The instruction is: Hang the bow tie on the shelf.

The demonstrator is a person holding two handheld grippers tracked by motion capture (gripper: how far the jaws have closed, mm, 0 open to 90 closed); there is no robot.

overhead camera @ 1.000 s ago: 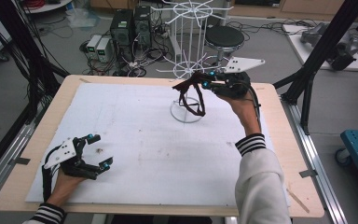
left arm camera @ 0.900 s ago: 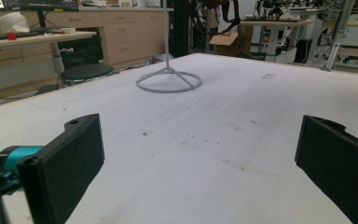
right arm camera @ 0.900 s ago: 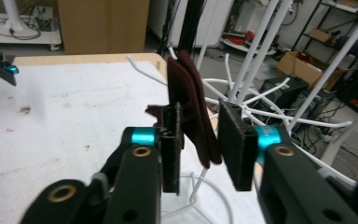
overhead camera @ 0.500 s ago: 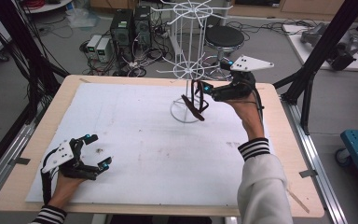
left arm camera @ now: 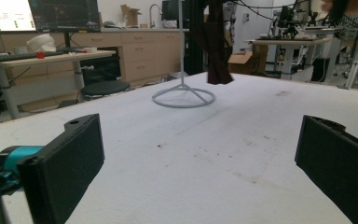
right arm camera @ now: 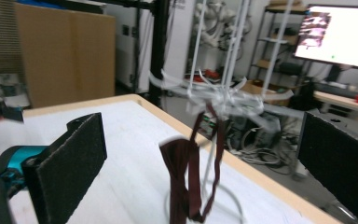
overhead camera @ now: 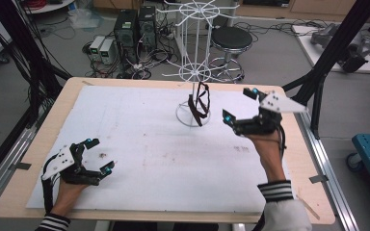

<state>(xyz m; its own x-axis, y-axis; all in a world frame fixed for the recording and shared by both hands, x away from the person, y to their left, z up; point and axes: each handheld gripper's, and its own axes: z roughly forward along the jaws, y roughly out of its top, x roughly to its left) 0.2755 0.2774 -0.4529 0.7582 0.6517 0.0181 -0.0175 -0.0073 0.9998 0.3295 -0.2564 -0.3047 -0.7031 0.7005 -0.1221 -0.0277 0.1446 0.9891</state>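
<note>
**Dark strap hung on wire stand as right gripper stands clear**

Nearest the camera, the left gripper (overhead camera: 94, 155) rests low on the white-covered tabletop (overhead camera: 139, 144) at the person's near-left corner, its black padded fingers (left arm camera: 70, 161) spread wide and empty. Across the sheet, the right gripper (overhead camera: 241, 108), grey three-cornered plate on top, is held above the right side of the tabletop, fingers likewise parted wide with nothing between them. Just beside it and apart from it, the dark maroon looped strap (overhead camera: 201, 103) hangs from a lower arm of the white wire display stand (overhead camera: 196, 72), its tail dangling over the stand's ring base; the right gripper view looks straight at it (right arm camera: 186, 177). Beyond the table's far edge sit a black round stool (overhead camera: 229, 37) and computer towers (overhead camera: 135, 26). The hanging step looks done: the strap appears to carry its own weight. The next move likely calls for drawing the right hand away without brushing the strap.
</note>
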